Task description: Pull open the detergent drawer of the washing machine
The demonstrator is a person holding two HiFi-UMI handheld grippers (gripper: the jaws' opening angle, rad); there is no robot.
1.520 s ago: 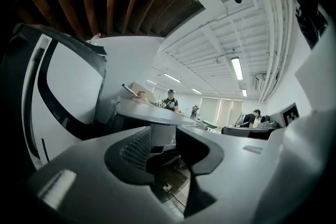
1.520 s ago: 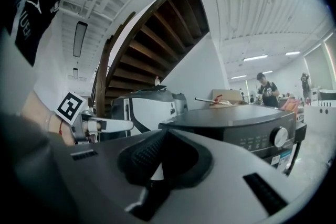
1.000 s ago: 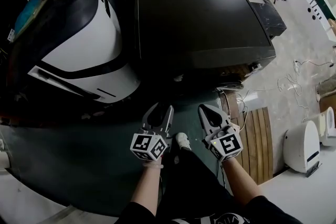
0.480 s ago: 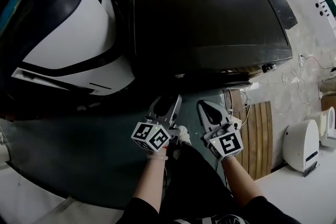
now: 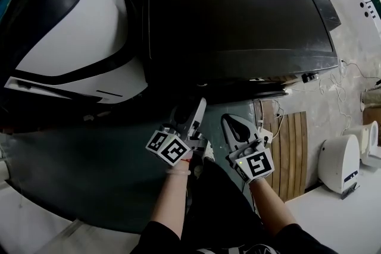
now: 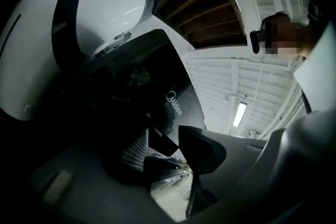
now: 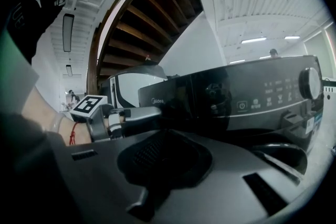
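The left gripper [image 5: 191, 107] is pointing at the dark front of the washing machine [image 5: 238, 9]. Its jaws are opening, standing wide apart with nothing between the pads and nothing touching them. The right gripper [image 5: 229, 122] is hanging just beside it on its right, its jaws pressing together on nothing and its tips stopping short of the machine.

Under both tools a dark greenish floor [image 5: 89, 169] is spreading out. A slatted wooden board [image 5: 292, 151] is lying out past the right gripper, and a white-and-black appliance [image 5: 71, 33] is standing off the left gripper's outer side. Overhead, a strip light [image 6: 240, 114] is glowing in a white panelled ceiling.

Straight ahead of the jaws, the glossy control panel is facing the tools, its dial [image 7: 310, 84] sitting far to the right gripper's right. The detergent drawer's outline is getting lost in the dark. The logo end of the panel [image 7: 156, 103], nearest the left gripper, is lying flush with the rest as far as the view shows.
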